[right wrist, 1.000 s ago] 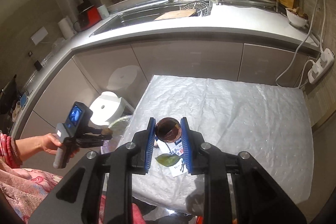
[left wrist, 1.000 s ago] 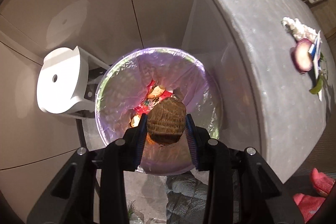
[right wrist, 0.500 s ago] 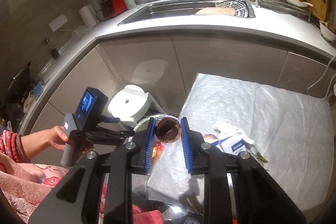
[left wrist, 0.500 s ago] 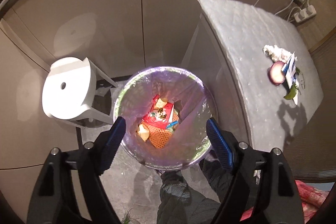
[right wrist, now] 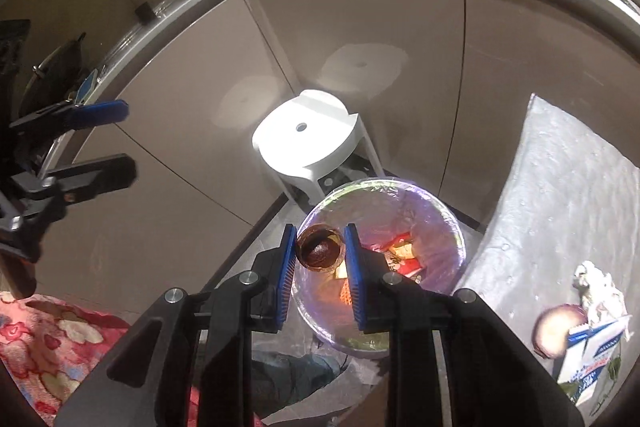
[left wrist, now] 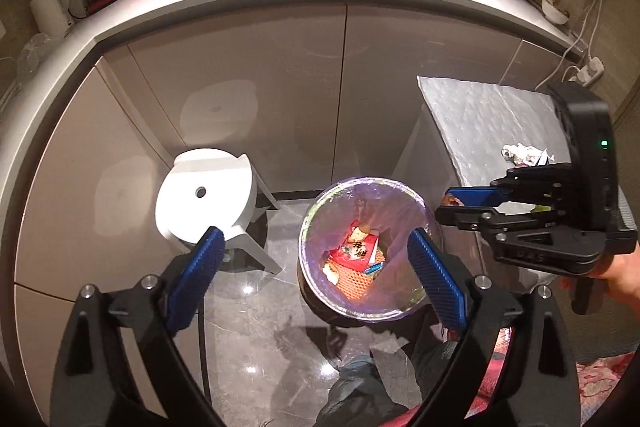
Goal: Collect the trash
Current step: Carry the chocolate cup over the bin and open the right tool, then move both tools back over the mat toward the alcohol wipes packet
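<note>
Found the left hand-held gripper (left wrist: 314,239) released, jaws freshly spread wide, nothing between the blue pads. Sighted it again from the right wrist view (right wrist: 116,143), off to the left, apart from everything else.

Logged the right hand-held gripper (right wrist: 320,233) clenched on a brown round shell (right wrist: 320,251), both pads touching its sides, open face turned toward the camera. Placed the shell above the near-left rim of the trash bin (right wrist: 456,223), clear of the contents below. Picked out the same hand-held gripper in the left wrist view (left wrist: 446,205), reaching in from the right, tips over the bin's right rim (left wrist: 362,181), a person's hand (left wrist: 620,279) on the grip.

Noted a purple liner in the bin, and inside it a red packet (left wrist: 358,247) on an orange mesh (left wrist: 354,285), plus smaller scraps too small to tell.

Marked a white stool (left wrist: 204,195) on the floor just left of the bin, cabinet doors behind both.

Recorded the silver-covered surface (right wrist: 560,195) right of the bin, with a crumpled tissue (right wrist: 596,283), a halved red onion (right wrist: 554,329) and a blue-and-white paper packet (right wrist: 592,347) clustered close together near its right edge.

Glimpsed a pink floral sleeve (right wrist: 60,331) at the lower left.
</note>
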`<control>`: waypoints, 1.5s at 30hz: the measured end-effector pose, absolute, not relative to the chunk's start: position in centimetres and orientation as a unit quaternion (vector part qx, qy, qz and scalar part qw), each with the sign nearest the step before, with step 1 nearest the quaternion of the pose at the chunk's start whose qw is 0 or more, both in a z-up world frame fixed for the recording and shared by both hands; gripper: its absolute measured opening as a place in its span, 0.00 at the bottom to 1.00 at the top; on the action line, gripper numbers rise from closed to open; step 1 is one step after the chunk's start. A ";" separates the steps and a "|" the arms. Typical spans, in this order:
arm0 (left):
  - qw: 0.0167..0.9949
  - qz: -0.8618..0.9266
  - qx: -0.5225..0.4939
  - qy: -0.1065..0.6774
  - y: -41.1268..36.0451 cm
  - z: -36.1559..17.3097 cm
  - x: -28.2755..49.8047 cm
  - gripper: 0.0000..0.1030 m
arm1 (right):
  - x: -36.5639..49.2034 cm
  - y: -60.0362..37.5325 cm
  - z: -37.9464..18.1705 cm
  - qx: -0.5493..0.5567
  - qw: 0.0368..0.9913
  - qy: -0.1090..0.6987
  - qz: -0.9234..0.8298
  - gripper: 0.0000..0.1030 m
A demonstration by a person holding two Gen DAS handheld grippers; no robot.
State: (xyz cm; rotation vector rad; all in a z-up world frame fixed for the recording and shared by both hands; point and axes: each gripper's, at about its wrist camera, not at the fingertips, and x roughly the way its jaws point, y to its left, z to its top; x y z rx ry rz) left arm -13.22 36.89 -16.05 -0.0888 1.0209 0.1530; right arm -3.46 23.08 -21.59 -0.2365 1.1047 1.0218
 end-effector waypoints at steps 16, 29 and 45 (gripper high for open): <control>0.878 -0.024 -0.002 0.479 26.8 -15.7 -9.5 0.86 | -1.2 6.5 -15.8 -0.033 0.808 0.487 0.329 0.57; 0.855 -0.179 0.081 0.481 10.1 -19.8 0.0 0.86 | -2.5 -13.4 -15.5 0.040 0.853 0.494 0.166 0.57; 0.807 -0.233 0.099 0.533 6.0 -25.2 7.2 0.53 | -3.2 -19.7 -16.3 0.070 0.855 0.500 0.117 0.57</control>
